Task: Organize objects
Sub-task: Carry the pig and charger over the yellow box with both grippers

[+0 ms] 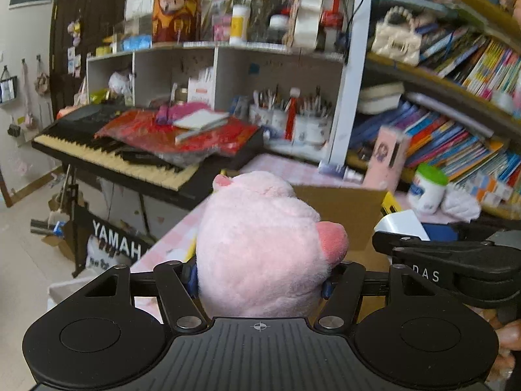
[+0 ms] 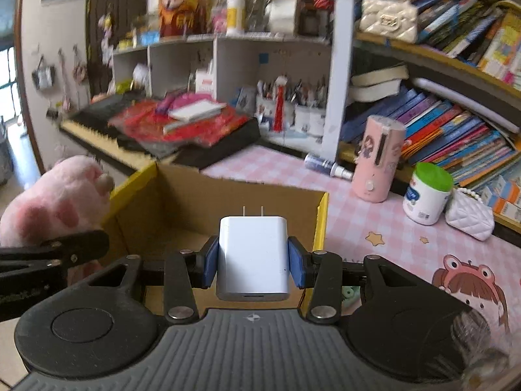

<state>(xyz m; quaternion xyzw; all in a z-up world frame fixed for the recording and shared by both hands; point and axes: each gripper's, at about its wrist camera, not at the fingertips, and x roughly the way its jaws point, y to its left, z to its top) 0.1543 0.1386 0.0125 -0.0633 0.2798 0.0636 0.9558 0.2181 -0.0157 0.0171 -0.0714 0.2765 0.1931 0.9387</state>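
Plush pig [image 1: 260, 244] and charger [image 2: 253, 257] clamped above cardboard box [image 2: 195, 202]

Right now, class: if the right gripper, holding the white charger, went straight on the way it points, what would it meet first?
Most likely the cardboard box: the right gripper, shut on the white charger, points into its open top, towards the far wall. Depth is uncertain.

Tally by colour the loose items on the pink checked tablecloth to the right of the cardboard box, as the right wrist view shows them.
Pink: 1, the pink cylindrical humidifier with a cartoon girl
White: 2, the white plastic jar with a green lid and the white quilted purse with a pearl handle
Blue: 1, the small blue spray bottle lying on its side
Total: 4
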